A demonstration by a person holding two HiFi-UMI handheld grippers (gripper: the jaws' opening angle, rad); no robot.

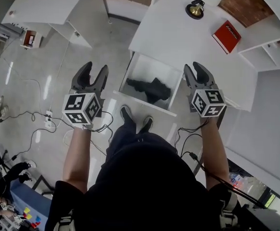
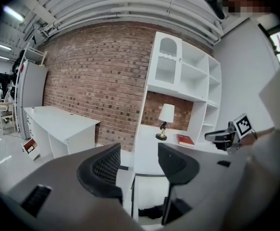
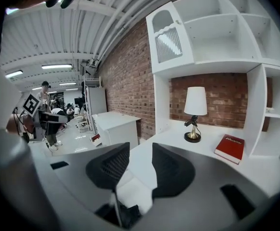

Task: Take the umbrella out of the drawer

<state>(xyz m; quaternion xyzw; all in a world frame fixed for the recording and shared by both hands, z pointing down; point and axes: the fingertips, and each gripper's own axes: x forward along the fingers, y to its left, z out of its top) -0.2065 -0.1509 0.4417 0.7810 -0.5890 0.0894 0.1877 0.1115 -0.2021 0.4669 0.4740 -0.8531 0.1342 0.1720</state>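
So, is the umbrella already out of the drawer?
No, the head view shows the black umbrella lying inside the open drawer.

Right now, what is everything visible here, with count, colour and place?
umbrella: one, black, folded, lying inside the open drawer
drawer: one, white, pulled open from the desk
desk: one, white, against the brick wall
lamp: one, white shade, gold base, on the desk
book: one, red, on the desk right of the lamp
second desk: one, white, far left
cables: several, black, on the floor at left
shoes: two, black, before the drawer
left tongs: one, black, open, empty
right tongs: one, black, open, empty
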